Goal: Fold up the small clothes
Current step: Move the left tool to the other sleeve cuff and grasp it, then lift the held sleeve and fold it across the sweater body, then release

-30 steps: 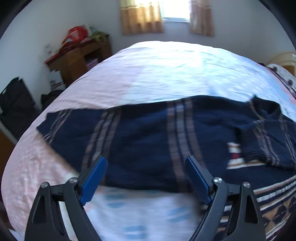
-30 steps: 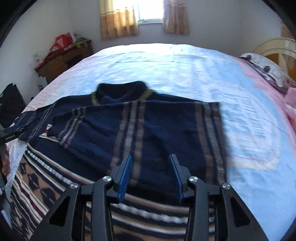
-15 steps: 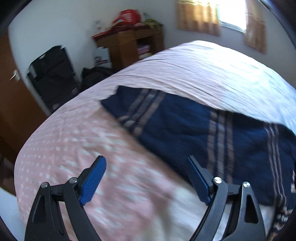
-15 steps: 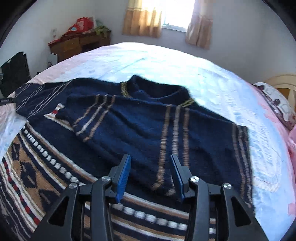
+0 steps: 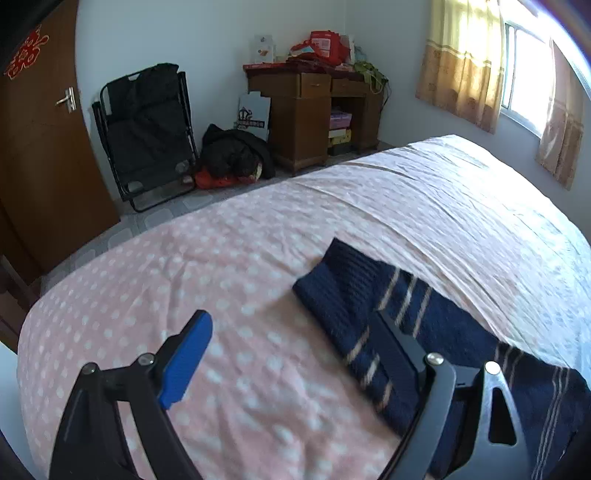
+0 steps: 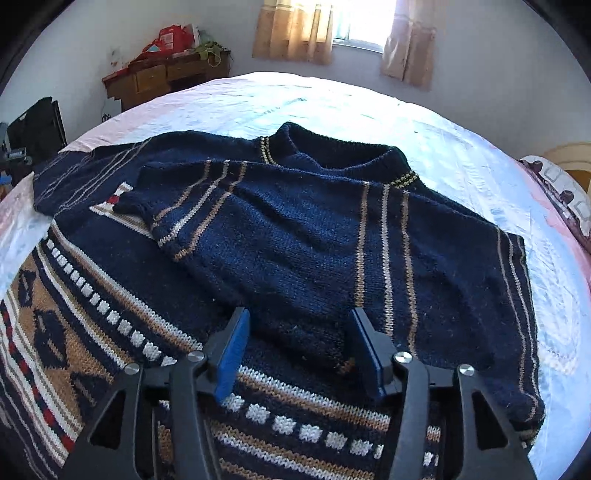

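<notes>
Your right gripper (image 6: pixel 299 347) hangs low over the sweater (image 6: pixel 303 236), its jaws part-way apart and just now widened, with nothing pinched between the blue pads (image 6: pixel 231 360); under them lie the folded sleeve's cuff end and the patterned hem band (image 6: pixel 110 332) with its white squares and tan diamonds. Your left gripper (image 5: pixel 291 350) stands spread wide and empty over the bed (image 5: pixel 443 192); its left pad is above bare polka-dot sheet (image 5: pixel 177 266) and its right finger is above the other sleeve (image 5: pixel 343 291). Whether that finger touches the knit, you cannot tell from this angle.

The sweater is navy with thin tan and white stripes. It lies flat on the near part of the bed, collar (image 6: pixel 340 155) toward the far edge by the window and hem toward you. One sleeve is folded across the chest, its cuff near the hem band. The other sleeve still stretches straight out toward the bed's left edge, its cuff lying flat on the pink sheet, well short of that edge.

Beyond the left edge, on the floor, you have a black folding chair (image 5: pixel 147 125), a dark bundle (image 5: pixel 232 155) and a wooden desk (image 5: pixel 314 110) piled with red and green things. Curtains (image 5: pixel 461 62) hang by the window (image 6: pixel 365 26) on the far wall. A brown door (image 5: pixel 40 147) stands at far left.
</notes>
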Tool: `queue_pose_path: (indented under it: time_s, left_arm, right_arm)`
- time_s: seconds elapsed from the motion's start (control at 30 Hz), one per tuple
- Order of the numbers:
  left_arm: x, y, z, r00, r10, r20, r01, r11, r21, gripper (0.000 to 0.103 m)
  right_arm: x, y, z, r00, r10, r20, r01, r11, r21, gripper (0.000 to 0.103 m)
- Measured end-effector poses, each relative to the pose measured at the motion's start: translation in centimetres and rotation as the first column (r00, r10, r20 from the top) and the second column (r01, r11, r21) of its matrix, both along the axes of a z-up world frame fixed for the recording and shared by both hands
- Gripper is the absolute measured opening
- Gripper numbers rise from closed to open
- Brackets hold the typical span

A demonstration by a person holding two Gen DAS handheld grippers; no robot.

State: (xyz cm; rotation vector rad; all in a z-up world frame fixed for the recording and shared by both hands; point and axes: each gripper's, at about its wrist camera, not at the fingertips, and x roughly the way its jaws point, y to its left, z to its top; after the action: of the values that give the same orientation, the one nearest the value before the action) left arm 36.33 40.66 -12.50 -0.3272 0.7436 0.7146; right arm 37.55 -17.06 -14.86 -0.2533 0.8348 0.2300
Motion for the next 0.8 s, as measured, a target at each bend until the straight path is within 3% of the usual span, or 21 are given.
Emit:
queue_pose_path:
  time_s: [0.27,0.37,0.43,0.5,0.53,0.57,0.63,0.8]
  left_arm:
    - [2.9,0.3,-1.9,0.999,-0.009,-0.052,0.006,0.998,-0.057,0.087]
    - [3.5,1.1,-2.9,0.997,0.005,-0.071,-0.012,0.995,-0.097,0.076]
    - [3.4,1.6,-3.1,0.999,0.018,-0.051,-0.023,0.994,-0.103,0.073]
    - [3.4,1.5,-3.0,0.999,0.015,-0.043,-0.020,0.994,-0.104,0.064]
    - [3.4,1.5,-2.9,0.999,0.011,-0.034,-0.014,0.994,-0.108,0.055]
    - [3.4,1.5,-2.8,1.000,0.000,-0.020,-0.003,0.993,-0.115,0.037]
    - [3.4,1.3,-2.7,1.000,-0.031,-0.005,0.030,0.990,-0.137,0.014]
    - [3.7,0.6,-2.1,0.999,-0.051,0.017,0.052,0.989,-0.140,0.008]
  right_arm:
    - [-0.1,0.2,0.0,1.000,-0.003,0.005,0.003,1.000,-0.011,0.059]
    - [-0.1,0.3,-0.1,1.000,-0.004,0.009,0.004,1.000,-0.017,0.059]
    - [-0.2,0.3,-0.1,1.000,-0.005,0.011,0.005,1.000,-0.019,0.059]
    - [-0.2,0.3,-0.1,1.000,-0.005,0.012,0.005,1.000,-0.019,0.059]
    - [-0.2,0.3,-0.1,1.000,-0.005,0.013,0.005,1.000,-0.019,0.060]
    - [-0.2,0.3,-0.1,1.000,-0.005,0.013,0.005,1.000,-0.019,0.060]
    - [-0.2,0.3,-0.1,1.000,-0.005,0.013,0.005,1.000,-0.020,0.060]
    - [-0.1,0.3,-0.1,1.000,-0.005,0.014,0.006,1.000,-0.024,0.060]
